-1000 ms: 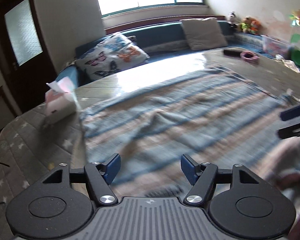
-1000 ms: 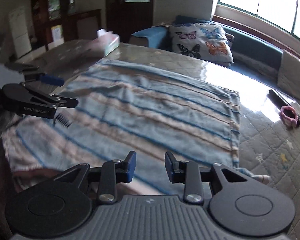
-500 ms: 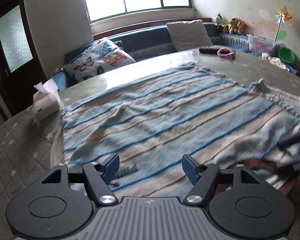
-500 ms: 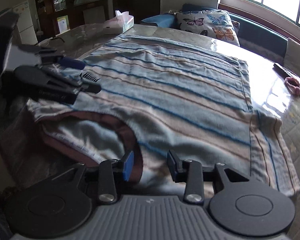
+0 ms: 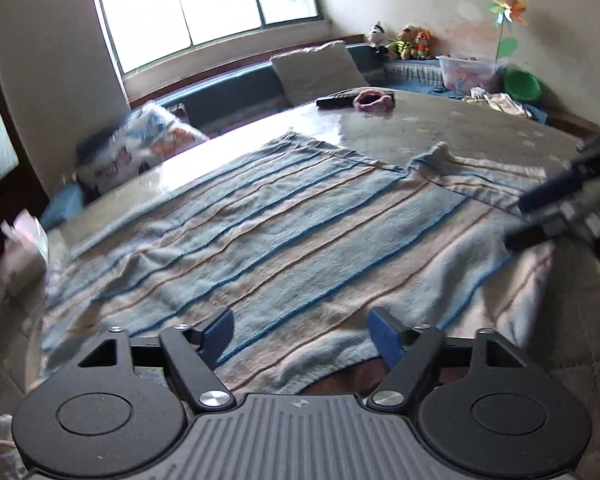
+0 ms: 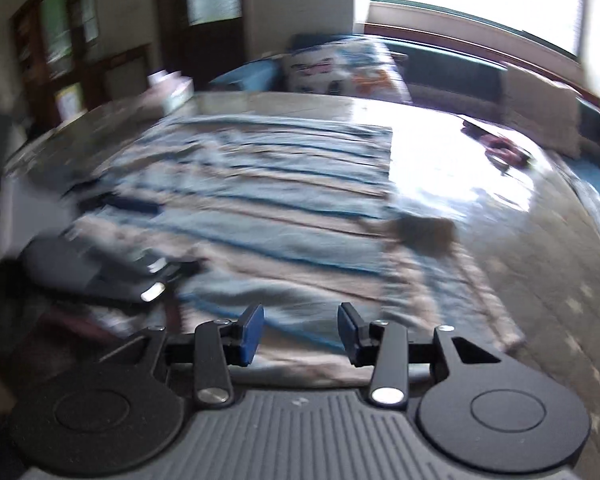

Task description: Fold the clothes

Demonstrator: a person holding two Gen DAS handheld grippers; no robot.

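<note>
Both your grippers hover open over the striped garment on the worktop.

At far left a tissue box (image 5: 24, 240) sits on the worktop (image 5: 440, 120); the blue-and-beige striped garment (image 5: 284, 236) lies spread flat beside it. Your left gripper (image 5: 302, 330) is wide apart above its near hem, gripping nothing. Your right gripper (image 6: 300, 330) is likewise spread and empty over the near edge; its view is blurred.

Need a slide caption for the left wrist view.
Open left gripper over the near edge of a striped garment spread on the table.
</note>
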